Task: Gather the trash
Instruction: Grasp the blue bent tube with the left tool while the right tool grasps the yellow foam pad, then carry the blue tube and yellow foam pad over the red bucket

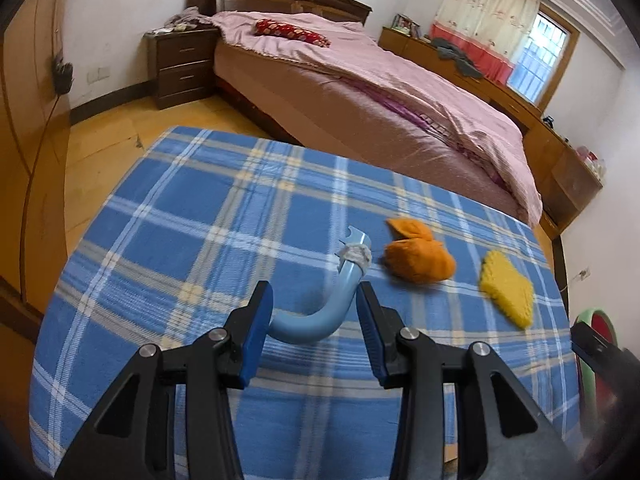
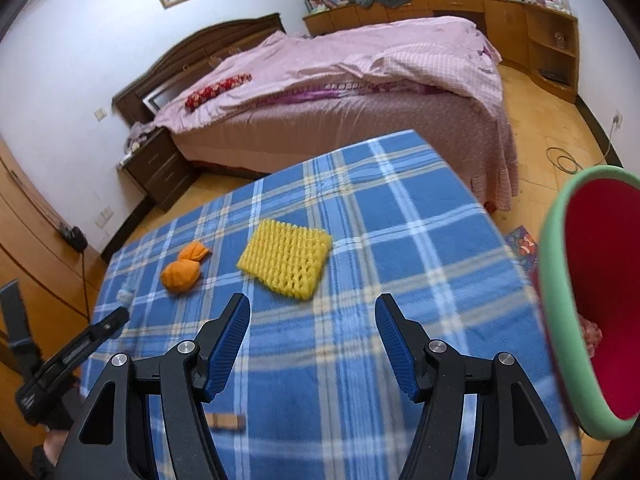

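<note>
Left gripper (image 1: 316,312) holds curved blue tube (image 1: 320,312); right gripper (image 2: 314,328) empty.

Left pads clamp the tube's ends, its taped tip raised over the plaid table (image 1: 168,216). Right jaws stand apart, gripping nothing. On the table: orange peel (image 2: 184,270) beside yellow foam net (image 2: 286,258) (apart). Green-rimmed bin (image 2: 560,288) stands at the table's right edge.

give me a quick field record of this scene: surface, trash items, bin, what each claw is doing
surface: table under a blue plaid cloth
trash on cloth: orange cloth lump, yellow foam net
bin: red bucket with green rim, off the right edge of the table
left claw: a bent blue tube between its pads, grip unclear
right claw: open, nothing between its pads, above the cloth
background: bed with pink cover
</note>
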Action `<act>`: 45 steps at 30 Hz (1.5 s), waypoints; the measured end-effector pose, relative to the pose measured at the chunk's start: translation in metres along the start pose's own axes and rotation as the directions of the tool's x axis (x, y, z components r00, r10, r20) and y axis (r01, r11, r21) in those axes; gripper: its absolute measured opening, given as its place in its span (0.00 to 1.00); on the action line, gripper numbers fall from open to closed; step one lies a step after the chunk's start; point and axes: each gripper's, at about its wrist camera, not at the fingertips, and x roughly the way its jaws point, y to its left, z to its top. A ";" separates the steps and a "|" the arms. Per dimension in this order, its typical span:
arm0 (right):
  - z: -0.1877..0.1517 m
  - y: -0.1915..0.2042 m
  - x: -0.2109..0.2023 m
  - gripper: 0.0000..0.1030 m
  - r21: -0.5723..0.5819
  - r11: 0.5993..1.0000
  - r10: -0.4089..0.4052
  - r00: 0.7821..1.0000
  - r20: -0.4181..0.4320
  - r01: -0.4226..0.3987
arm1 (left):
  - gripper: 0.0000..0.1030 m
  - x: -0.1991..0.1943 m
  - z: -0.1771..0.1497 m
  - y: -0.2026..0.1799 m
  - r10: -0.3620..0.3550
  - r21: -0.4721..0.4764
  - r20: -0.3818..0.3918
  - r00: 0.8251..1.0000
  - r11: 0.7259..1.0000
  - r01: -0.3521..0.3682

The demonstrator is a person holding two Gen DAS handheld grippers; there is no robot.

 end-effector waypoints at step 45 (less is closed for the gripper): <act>-0.022 0.016 -0.032 0.12 -0.084 0.996 -0.025 0.998 0.057 0.030 | 0.42 -0.006 -0.009 -0.009 -0.054 0.009 0.010 0.998 0.998 0.054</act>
